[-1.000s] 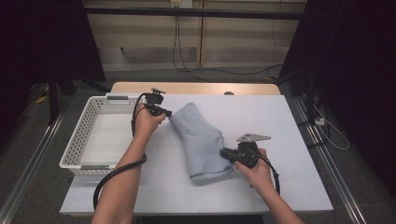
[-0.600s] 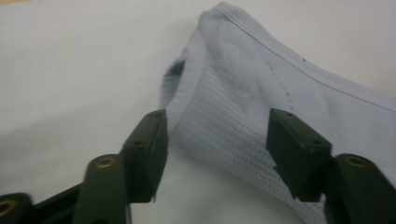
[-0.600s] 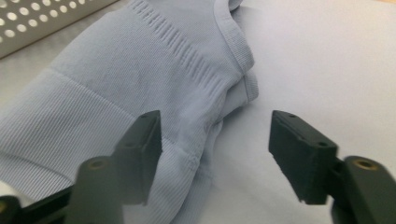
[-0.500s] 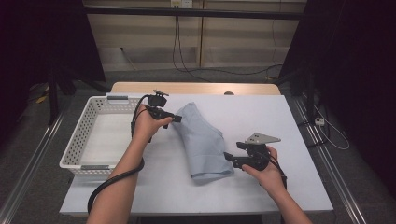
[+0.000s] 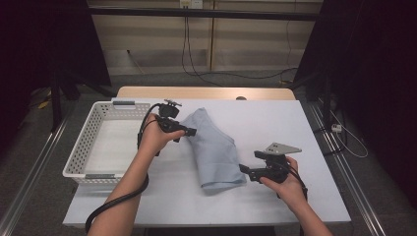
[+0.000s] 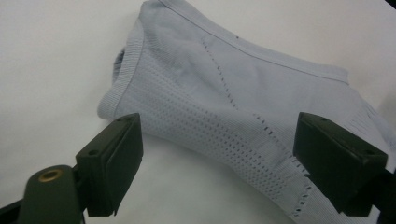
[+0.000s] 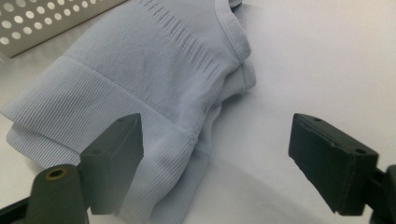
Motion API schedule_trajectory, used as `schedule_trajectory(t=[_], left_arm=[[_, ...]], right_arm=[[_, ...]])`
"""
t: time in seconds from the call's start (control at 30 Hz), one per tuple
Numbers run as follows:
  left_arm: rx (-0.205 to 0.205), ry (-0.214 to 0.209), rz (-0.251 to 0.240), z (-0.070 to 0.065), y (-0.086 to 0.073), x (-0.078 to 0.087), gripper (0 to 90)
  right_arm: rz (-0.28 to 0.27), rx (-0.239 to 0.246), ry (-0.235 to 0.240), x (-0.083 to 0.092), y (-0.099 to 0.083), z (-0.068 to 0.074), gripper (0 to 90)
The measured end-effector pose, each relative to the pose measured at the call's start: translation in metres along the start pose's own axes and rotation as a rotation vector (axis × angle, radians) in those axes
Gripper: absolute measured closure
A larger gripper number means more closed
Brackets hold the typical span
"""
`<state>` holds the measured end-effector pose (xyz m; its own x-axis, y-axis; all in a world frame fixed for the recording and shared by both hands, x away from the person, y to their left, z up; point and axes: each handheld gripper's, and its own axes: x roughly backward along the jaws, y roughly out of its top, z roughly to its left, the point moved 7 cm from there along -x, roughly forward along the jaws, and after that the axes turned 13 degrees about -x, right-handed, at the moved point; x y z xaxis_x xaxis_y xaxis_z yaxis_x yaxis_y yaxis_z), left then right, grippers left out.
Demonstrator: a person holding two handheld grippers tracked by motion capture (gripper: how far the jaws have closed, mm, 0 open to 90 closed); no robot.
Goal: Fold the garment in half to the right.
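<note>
**Entry: folded pale-blue knit garment, released on the desk**

Item 1. Pale-blue knit garment (image 5: 214, 150). It lay folded in a long strip across the middle of the white desk (image 5: 295, 128), running from near the basket toward my right hand. I judged it had been set there flat so that the fold would hold without being pinned. Ribbed hem and perforated panels showed in the left gripper view (image 6: 224, 102); the doubled ribbed edge showed in the right gripper view (image 7: 140, 93).

Item 2. Left gripper (image 5: 189, 132). I held it at the far end of the garment, just above the cloth. Its fingers (image 6: 109, 163) had just been opening and stood wide apart, with the cloth lying beyond them and nothing pressed between the pads. I took this as a let-go at the corner I had been guiding.

Item 3. Right gripper (image 5: 244, 170). I held it just beside the near end of the garment. Its fingers (image 7: 334, 163) had likewise just been opening and stood wide, gripping nothing; one sat over the ribbed edge, the other over bare desk.

Item 4. White perforated basket (image 5: 81, 150). It stood at the left edge of the desk, beside the garment, apparently empty; I judged it the likely destination for the folded piece.
</note>
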<state>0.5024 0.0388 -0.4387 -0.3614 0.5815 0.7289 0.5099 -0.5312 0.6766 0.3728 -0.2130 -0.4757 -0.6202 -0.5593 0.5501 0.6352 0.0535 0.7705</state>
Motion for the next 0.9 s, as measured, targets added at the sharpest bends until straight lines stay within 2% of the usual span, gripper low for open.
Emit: schedule_trajectory(t=[0.37, 0.57, 0.6, 0.9], left_arm=[[-0.019, -0.008, -0.006, -0.012, -0.001, 0.003, 12.4], [-0.017, -0.009, 0.015, -0.015, -0.008, -0.001, 11.2], [-0.012, -0.022, 0.013, -0.016, -0.008, -0.002, 10.9], [-0.034, -0.021, 0.013, -0.026, -0.009, -0.007, 9.8]], right_arm=[[0.001, 0.001, 0.006, 0.005, -0.004, -0.003, 14.2], [-0.006, 0.003, -0.003, 0.012, -0.009, -0.009, 11.6], [-0.006, -0.002, -0.004, 0.013, -0.01, -0.009, 10.9], [-0.016, -0.004, -0.017, 0.019, -0.015, -0.014, 10.2]])
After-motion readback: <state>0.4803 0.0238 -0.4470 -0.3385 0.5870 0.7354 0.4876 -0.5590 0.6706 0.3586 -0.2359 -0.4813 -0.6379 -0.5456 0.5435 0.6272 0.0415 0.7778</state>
